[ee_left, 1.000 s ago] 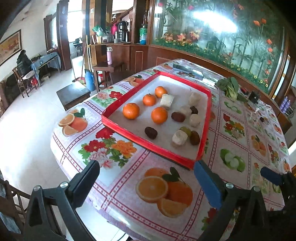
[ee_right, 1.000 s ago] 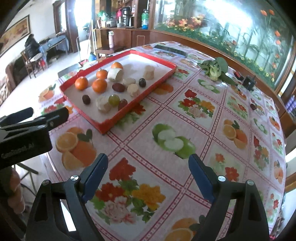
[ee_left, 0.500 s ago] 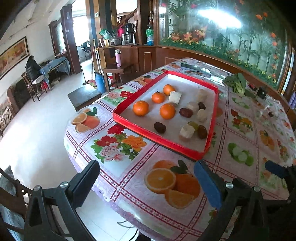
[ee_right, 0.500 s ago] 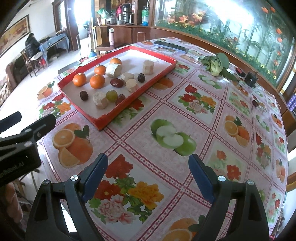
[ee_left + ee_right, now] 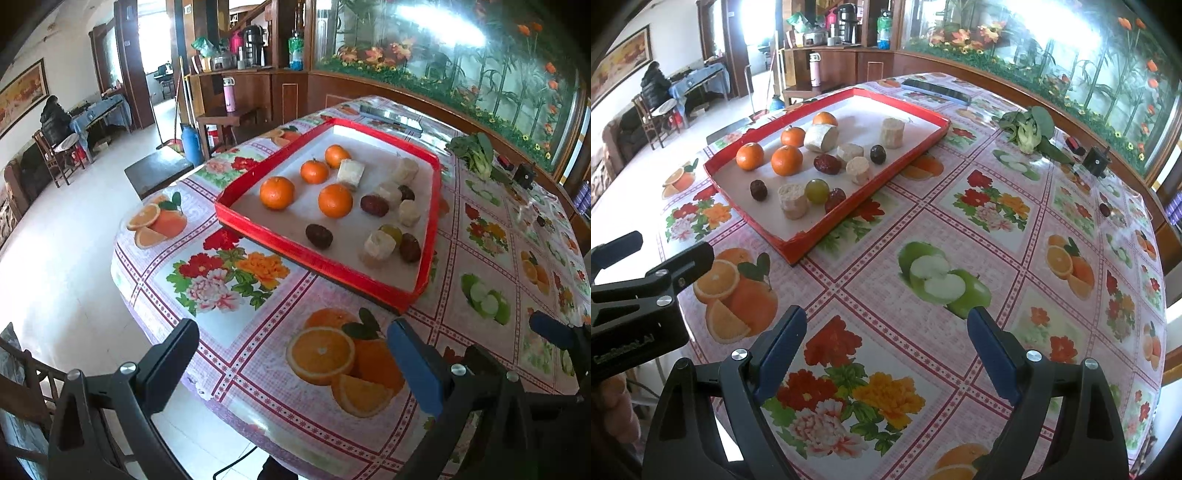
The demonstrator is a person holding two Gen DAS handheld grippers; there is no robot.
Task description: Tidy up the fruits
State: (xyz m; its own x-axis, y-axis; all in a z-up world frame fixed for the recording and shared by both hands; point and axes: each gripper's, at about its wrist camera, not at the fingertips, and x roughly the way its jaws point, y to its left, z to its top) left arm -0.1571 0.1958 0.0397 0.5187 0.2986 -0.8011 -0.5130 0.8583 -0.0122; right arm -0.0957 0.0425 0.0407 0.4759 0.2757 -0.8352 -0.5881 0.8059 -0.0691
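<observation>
Both grippers hang over the near table edge, holding nothing: left gripper [image 5: 295,363] fingers wide apart, right gripper [image 5: 886,345] the same. Below them is a glossy tablecloth [image 5: 960,229] with fruit print. Farther in, a red tray [image 5: 321,260] with a shallow rim and pale liner holds all the fruit: four round oranges [image 5: 277,192] grouped left; wrinkled dark dates [image 5: 319,235], pale cut cylinders [image 5: 792,201] and one green grape [image 5: 817,190] mixed on the right. Judgement: oranges sorted, the rest jumbled; fits mid-sort or a finished layout.
</observation>
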